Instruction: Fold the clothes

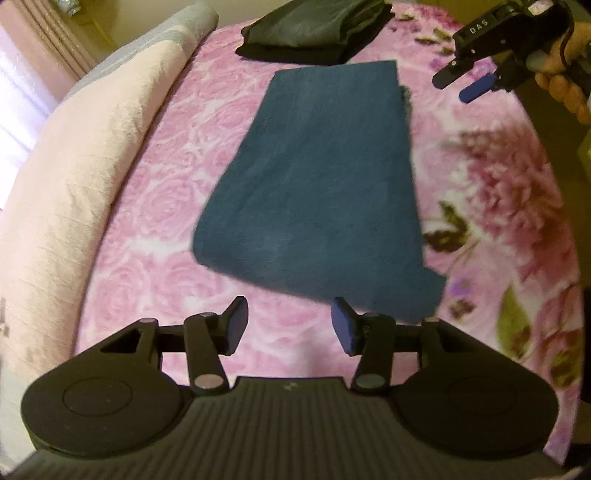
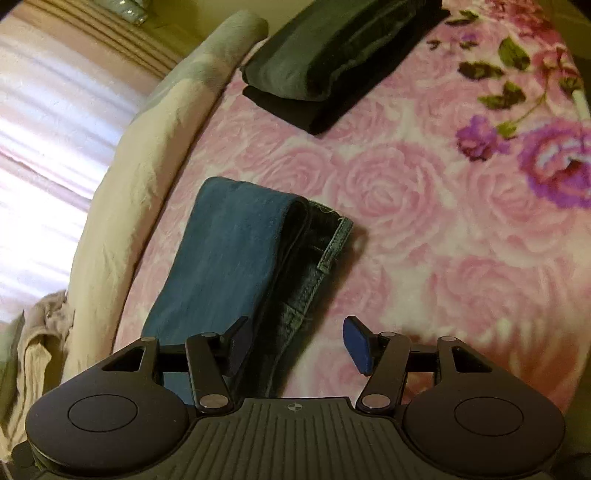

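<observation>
Folded blue jeans [image 1: 317, 184] flat on pink floral blanket [image 1: 155, 206], mid-frame.
L gripper [image 1: 290, 325] jaws apart, empty, at jeans' near edge; R gripper [image 2: 295, 345] also spread, holding nothing; dark folded clothes [image 1: 314, 29] stacked at top of frame.

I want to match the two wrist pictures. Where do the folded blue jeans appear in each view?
Left wrist view: the folded blue jeans lie in the middle, stretching away from the open left gripper.
Right wrist view: the jeans are left of centre, above the open right gripper.
Shared landmark: the dark folded stack beyond the jeans, near the top.
</observation>
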Action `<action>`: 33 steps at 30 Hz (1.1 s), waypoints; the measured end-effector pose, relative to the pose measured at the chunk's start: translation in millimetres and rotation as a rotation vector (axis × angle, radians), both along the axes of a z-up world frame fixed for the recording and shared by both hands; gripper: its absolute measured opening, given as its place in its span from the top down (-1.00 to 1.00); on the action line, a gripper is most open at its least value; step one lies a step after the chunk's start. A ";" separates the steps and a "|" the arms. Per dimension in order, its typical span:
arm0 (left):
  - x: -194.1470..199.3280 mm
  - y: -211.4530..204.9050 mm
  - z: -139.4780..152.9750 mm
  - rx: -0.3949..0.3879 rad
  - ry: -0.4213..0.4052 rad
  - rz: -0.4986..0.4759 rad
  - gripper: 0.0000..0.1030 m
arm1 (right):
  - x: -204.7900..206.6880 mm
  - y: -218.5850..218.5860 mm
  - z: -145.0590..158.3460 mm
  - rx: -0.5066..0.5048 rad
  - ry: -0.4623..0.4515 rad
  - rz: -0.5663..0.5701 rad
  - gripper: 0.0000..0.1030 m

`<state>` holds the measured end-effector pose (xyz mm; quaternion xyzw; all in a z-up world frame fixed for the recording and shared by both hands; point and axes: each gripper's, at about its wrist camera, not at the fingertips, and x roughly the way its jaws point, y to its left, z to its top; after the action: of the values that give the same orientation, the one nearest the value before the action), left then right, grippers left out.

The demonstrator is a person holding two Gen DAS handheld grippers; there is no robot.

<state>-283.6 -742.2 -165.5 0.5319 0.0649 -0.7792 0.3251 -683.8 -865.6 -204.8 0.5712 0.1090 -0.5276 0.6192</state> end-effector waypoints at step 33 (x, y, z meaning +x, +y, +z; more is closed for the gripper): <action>-25.3 -109.1 -26.1 0.147 0.077 0.506 -0.04 | -7.1 -232.2 -12.7 0.031 -0.026 0.572 -0.64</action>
<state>-308.9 -851.3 -191.7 0.4908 0.2647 -0.6860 0.4674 -690.9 -1097.8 -217.5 0.5334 0.2657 -0.3222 0.7355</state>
